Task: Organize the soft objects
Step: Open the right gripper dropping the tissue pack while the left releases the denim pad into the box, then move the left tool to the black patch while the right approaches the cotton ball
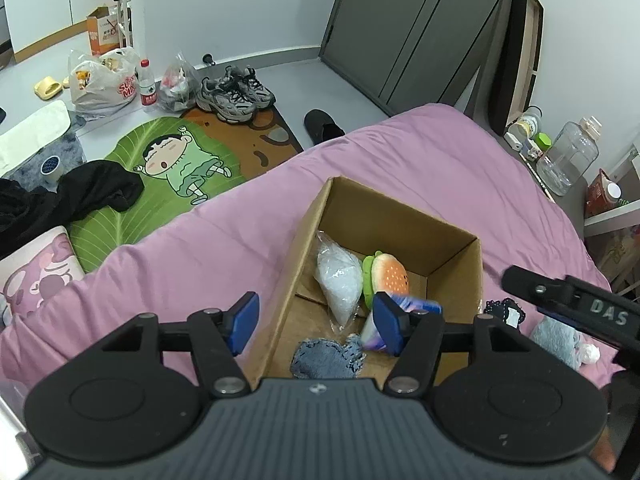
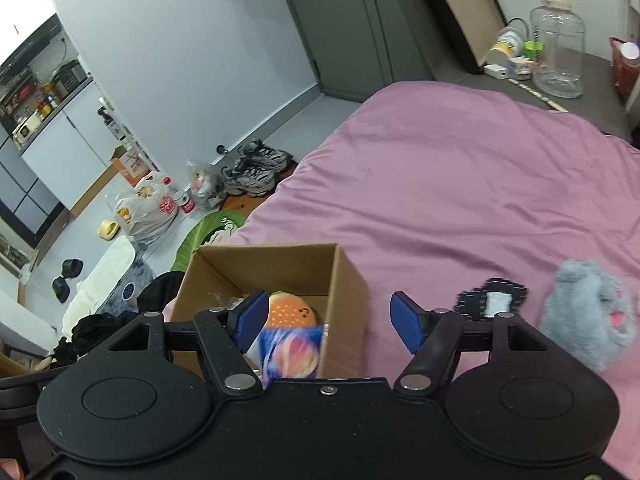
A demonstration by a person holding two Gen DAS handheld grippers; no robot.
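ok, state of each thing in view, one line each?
cardboard box: open-topped, upright on the bed
burger plush: in the box, on edge
clear bag: in the box, lying beside the burger plush
blue cloth: in the box, crumpled
purple pack: blurred, in the box
grey plush: on the bed, outside the box
black pouch: on the bed, outside the box
left hand-held gripper: open, nothing held
right hand-held gripper: open, nothing held

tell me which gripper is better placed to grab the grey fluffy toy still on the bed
Right, probably. The right gripper is open and empty, with the grey fluffy toy just beside it; the left gripper hangs over the cardboard box.
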